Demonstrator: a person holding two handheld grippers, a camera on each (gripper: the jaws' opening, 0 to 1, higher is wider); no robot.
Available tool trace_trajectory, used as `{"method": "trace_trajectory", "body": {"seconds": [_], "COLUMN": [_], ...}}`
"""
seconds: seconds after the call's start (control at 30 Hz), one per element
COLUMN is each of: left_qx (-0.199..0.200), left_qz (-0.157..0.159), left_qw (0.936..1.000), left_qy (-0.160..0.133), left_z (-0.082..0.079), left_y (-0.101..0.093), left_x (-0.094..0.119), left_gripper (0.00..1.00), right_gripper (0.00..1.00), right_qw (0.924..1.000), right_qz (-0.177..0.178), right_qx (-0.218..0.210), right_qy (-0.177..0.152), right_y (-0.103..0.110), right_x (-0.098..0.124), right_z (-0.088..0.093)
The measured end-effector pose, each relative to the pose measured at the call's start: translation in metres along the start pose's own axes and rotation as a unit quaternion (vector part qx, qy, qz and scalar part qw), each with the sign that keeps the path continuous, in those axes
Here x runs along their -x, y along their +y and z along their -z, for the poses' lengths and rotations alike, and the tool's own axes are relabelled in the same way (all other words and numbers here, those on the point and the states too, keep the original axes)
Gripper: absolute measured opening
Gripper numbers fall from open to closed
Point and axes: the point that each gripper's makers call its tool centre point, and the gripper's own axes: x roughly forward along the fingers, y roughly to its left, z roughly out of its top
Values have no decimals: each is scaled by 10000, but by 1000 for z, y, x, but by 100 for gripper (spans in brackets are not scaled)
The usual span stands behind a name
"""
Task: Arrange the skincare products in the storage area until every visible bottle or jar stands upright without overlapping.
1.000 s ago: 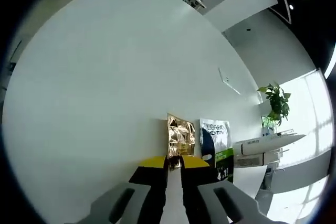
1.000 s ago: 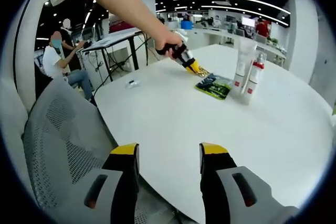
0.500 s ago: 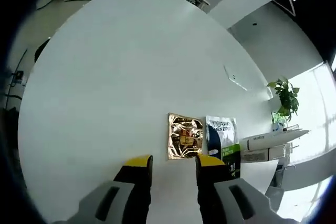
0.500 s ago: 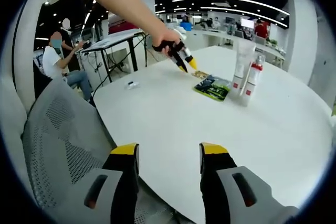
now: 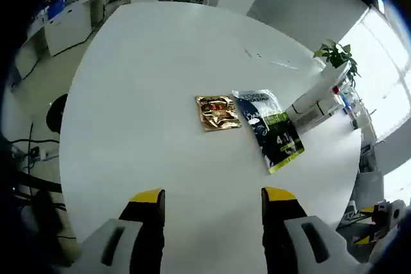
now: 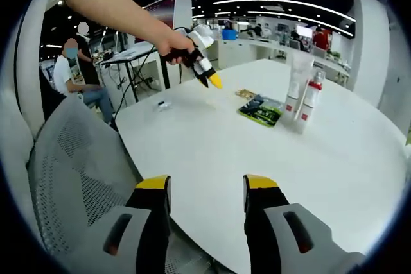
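On the round white table (image 6: 334,158) a white tube (image 6: 297,81) and a red-capped bottle (image 6: 309,101) stand upright side by side. Beside them lie a flat gold sachet (image 6: 246,94) and a blue-green sachet (image 6: 261,110). In the left gripper view the gold sachet (image 5: 218,112) and the blue-green sachet (image 5: 270,129) lie next to each other, edges close, with the white tube (image 5: 316,93) beyond them. My left gripper (image 5: 212,198) hangs open above the table, back from the sachets. A hand holds that left gripper (image 6: 212,80) in the air, left of the sachets. My right gripper (image 6: 206,184) is open at the near table edge, holding nothing.
A grey mesh chair (image 6: 70,178) stands at the table's near left edge. A small dark item (image 6: 162,103) lies on the table's left side. A person sits at a desk (image 6: 138,49) beyond. A potted plant (image 5: 332,52) is past the far edge.
My left gripper was shut on the gold sachet a second ago; it has opened, let the sachet lie flat, and risen back away from it. The right gripper has stayed put.
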Motion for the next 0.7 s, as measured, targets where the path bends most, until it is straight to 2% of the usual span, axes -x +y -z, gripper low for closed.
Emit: {"method": "trace_trajectory", "body": {"seconds": [0.1, 0.3, 0.43, 0.57, 0.7], "left_qx": [-126, -227, -200, -170, -67], "left_qz": [-208, -864, -1110, -1197, -1166], "left_qw": [9997, 9957, 9929, 9915, 9923], "left_qy": [-10, 236, 389, 483, 420], "left_z": [28, 85, 112, 126, 130], "left_y": [5, 36, 52, 60, 60], "left_x": [9, 26, 35, 35, 34], "left_gripper": [66, 73, 72, 73, 71], "right_gripper": [42, 42, 42, 43, 43], "right_qw": [10000, 9999, 9999, 10000, 10000], "right_qz": [-14, -40, -59, -36, -37], "right_qx": [28, 103, 111, 46, 81], "right_qy": [-18, -19, -24, -65, -39], "right_y": [1, 2, 3, 1, 2], "right_x": [0, 0, 0, 1, 1], "right_z": [-1, -2, -2, -3, -2]}}
